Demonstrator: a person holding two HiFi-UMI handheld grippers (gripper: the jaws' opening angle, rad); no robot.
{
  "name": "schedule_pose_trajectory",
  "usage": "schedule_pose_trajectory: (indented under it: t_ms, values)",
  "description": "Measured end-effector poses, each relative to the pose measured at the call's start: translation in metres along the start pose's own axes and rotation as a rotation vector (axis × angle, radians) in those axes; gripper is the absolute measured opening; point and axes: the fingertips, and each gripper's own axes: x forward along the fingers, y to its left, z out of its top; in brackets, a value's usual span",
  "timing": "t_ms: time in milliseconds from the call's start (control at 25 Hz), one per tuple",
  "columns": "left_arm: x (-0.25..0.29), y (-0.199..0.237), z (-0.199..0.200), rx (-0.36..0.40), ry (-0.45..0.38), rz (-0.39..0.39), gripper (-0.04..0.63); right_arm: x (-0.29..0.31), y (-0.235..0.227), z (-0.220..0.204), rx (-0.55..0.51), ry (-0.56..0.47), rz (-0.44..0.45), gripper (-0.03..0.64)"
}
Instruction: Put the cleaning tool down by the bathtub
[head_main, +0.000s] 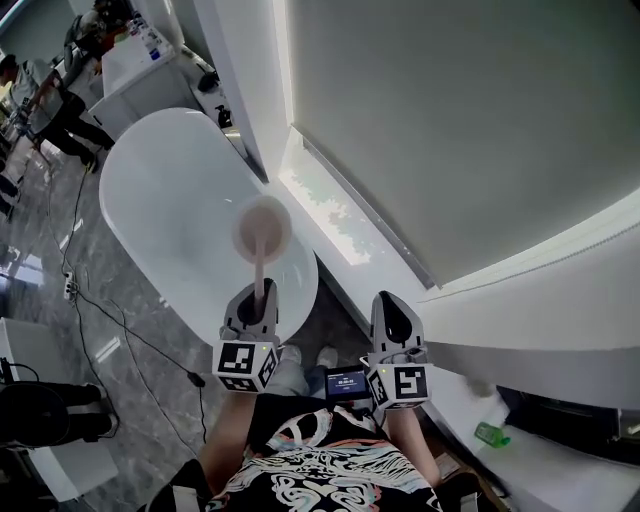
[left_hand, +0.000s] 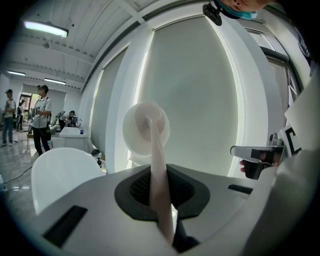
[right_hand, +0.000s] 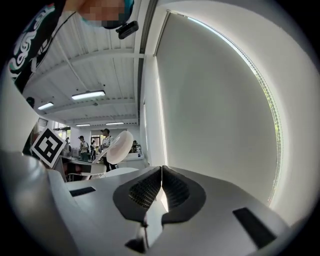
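Note:
The cleaning tool (head_main: 262, 232) is a pale pink stick with a round disc head. My left gripper (head_main: 251, 308) is shut on its handle and holds it upright over the near end of the white bathtub (head_main: 170, 210). In the left gripper view the handle (left_hand: 159, 185) runs up between the jaws to the round head (left_hand: 146, 128). My right gripper (head_main: 393, 322) hangs beside it to the right, shut with nothing between its jaws (right_hand: 161, 192). The right gripper view shows the tool's head (right_hand: 120, 147) off to the left.
A white wall with a lit window sill (head_main: 330, 215) runs along the right of the tub. Cables (head_main: 110, 320) trail over the grey marble floor at the left. Several people (head_main: 60, 100) stand by a white counter (head_main: 150, 70) beyond the tub. A green bottle (head_main: 492, 434) lies at the lower right.

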Motion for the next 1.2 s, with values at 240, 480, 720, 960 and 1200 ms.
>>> schedule_pose_trajectory:
  t_ms: [240, 480, 720, 960, 1200]
  values:
    - [0.030, -0.010, 0.003, 0.003, 0.008, -0.034, 0.029, 0.013, -0.021, 0.005, -0.007, -0.020, -0.026, 0.026]
    - [0.077, -0.009, 0.006, 0.069, 0.022, -0.078, 0.029, 0.044, -0.036, -0.005, 0.008, 0.011, -0.066, 0.026]
    - [0.133, 0.009, -0.001, 0.052, 0.048, -0.100, 0.029, 0.090, -0.046, -0.022, 0.017, 0.061, -0.070, 0.026]
    - [0.171, 0.031, -0.016, 0.019, 0.048, -0.103, 0.029, 0.123, -0.056, -0.047, -0.004, 0.085, -0.075, 0.026]
    - [0.213, 0.047, -0.023, -0.020, 0.093, -0.091, 0.029, 0.157, -0.070, -0.053, -0.006, 0.130, -0.086, 0.026]
